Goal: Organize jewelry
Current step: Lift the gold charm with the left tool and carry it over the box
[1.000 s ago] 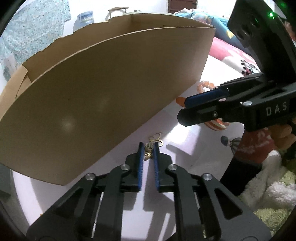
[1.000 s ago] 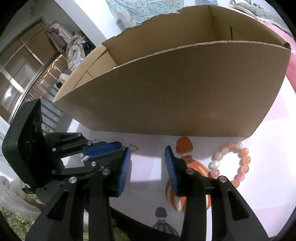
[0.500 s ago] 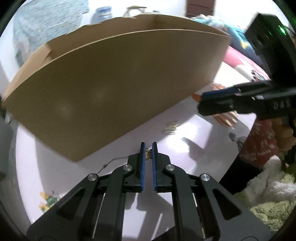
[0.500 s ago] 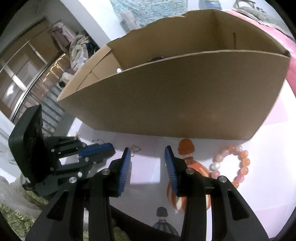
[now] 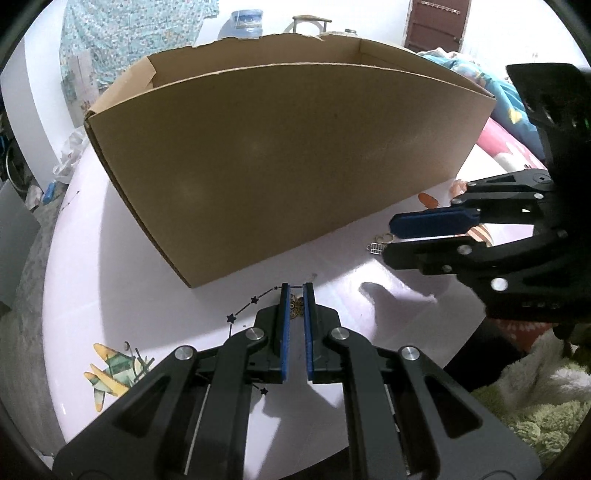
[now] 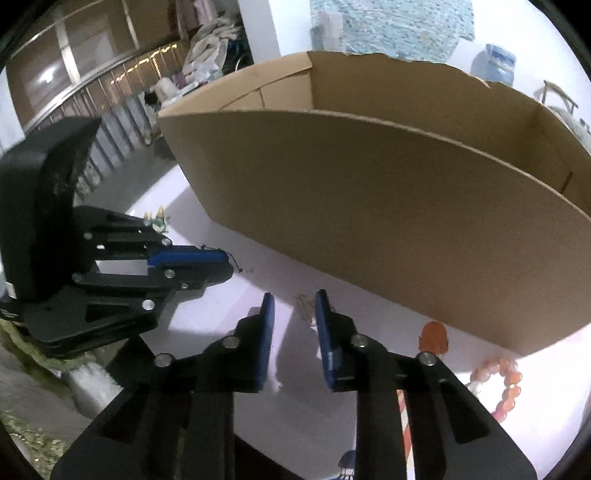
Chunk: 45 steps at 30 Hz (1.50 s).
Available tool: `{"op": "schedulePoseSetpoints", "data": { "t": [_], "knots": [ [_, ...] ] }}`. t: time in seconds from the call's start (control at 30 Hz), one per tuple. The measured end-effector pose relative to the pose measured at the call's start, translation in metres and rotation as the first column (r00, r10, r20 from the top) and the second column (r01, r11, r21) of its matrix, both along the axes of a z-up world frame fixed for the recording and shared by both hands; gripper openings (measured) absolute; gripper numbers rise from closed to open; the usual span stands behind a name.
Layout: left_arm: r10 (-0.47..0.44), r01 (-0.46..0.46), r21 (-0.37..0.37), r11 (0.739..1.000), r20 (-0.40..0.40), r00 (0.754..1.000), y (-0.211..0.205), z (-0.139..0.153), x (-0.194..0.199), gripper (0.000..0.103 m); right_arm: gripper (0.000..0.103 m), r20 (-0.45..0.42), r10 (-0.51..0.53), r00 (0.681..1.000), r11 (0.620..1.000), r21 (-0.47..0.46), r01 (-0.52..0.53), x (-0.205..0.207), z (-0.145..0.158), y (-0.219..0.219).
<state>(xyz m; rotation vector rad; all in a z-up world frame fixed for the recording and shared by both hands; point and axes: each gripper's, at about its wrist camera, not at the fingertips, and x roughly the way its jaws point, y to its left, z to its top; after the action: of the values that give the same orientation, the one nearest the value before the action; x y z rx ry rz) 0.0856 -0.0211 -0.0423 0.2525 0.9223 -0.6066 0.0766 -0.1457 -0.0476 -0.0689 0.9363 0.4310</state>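
My left gripper (image 5: pixel 295 295) is shut on a small gold earring (image 5: pixel 296 307) and holds it above the table, in front of the near left corner of the open cardboard box (image 5: pixel 295 166). My right gripper (image 6: pixel 292 310) is open above a second small gold earring (image 6: pixel 304 308) lying on the white table by the box's front wall (image 6: pixel 388 229); that earring also shows in the left wrist view (image 5: pixel 378 244). An orange and pink bead bracelet (image 6: pixel 498 384) lies on the table to the right. The left gripper shows in the right wrist view (image 6: pixel 221 264).
The table top (image 5: pixel 110 295) is white with printed pictures: a plane (image 5: pixel 110 373) and an orange balloon (image 6: pixel 435 338). A fluffy green rug (image 5: pixel 535 417) lies below the table's edge. A water jug (image 5: pixel 245 24) stands behind the box.
My left gripper has lifted one earring off the table and carried it left toward the box's corner. My right gripper has moved left over the other earring.
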Motion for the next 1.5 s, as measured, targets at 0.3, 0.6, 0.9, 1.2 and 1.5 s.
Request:
{"op": "schedulePoseSetpoints", "data": {
  "t": [0.3, 0.6, 0.9, 1.2, 1.5],
  "knots": [
    [-0.002, 0.002, -0.022, 1.000, -0.002, 1.000, 0.008, 0.000, 0.000, 0.006, 0.012, 0.004, 0.042, 0.999, 0.993, -0.110, -0.041, 0.000, -0.003, 0.008],
    [-0.005, 0.005, -0.036, 0.999, -0.004, 1.000, 0.012, 0.002, 0.000, 0.006, 0.007, -0.031, 0.048, 0.998, 0.992, -0.113, -0.052, 0.010, 0.001, 0.006],
    [-0.005, 0.004, -0.046, 0.999, -0.008, 1.000, 0.012, 0.002, 0.001, 0.006, 0.006, -0.015, 0.039, 0.999, 0.994, -0.100, -0.040, 0.005, 0.006, 0.016],
    [0.007, -0.007, -0.068, 0.998, -0.005, 1.000, 0.015, 0.002, -0.001, 0.006, 0.006, 0.030, 0.027, 0.999, 0.997, -0.068, -0.025, -0.013, 0.025, 0.009],
    [0.002, 0.004, -0.092, 0.996, 0.064, 0.998, 0.026, 0.033, -0.020, 0.006, 0.006, 0.087, 0.026, 0.996, 1.000, 0.006, -0.026, -0.027, 0.056, 0.001]
  ]
}}
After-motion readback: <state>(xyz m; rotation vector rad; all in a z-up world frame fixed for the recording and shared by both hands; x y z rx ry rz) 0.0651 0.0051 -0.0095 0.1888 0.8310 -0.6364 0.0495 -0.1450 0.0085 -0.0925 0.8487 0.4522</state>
